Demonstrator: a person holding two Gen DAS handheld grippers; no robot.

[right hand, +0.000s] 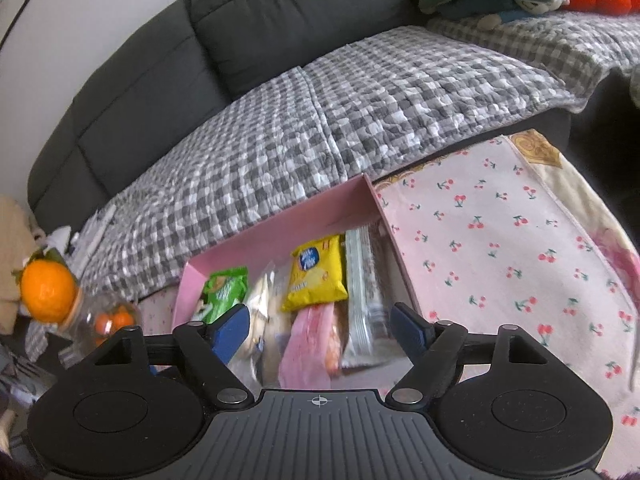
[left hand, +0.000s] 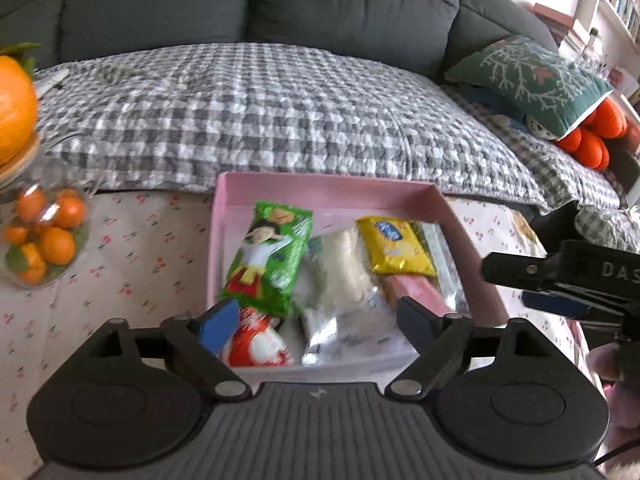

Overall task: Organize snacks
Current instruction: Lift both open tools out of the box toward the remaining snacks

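Left wrist view first takes in the dark sofa (left hand: 256, 4) with its checked quilt (left hand: 248, 116), then the cherry-print tablecloth (left hand: 132, 256) in front of it. On that cloth sits the pink box (left hand: 320, 186), open-topped, so packets can be dropped in from above. To its left stands a clear tub of small oranges (left hand: 44, 240), well apart from the box.

Inside the box the snacks lie flat and side by side, which reads as sorting largely done. A green packet (left hand: 270, 260) lies along the left wall with a red-and-white packet (left hand: 260, 340) at its near end; a clear bag of pale pieces (left hand: 344, 276) fills the middle; a yellow packet (left hand: 394, 250) and a pink wrapped bar (left hand: 416, 292) lie toward the right, beside a silvery strip against the right wall.

Left gripper (left hand: 316, 320) hovers over the near edge of the box, its jaws spread wide with nothing between them. Right gripper (right hand: 320, 328) hangs above the box's right half, likewise parted and empty. Both seem poised either to tidy a packet or to pull away.
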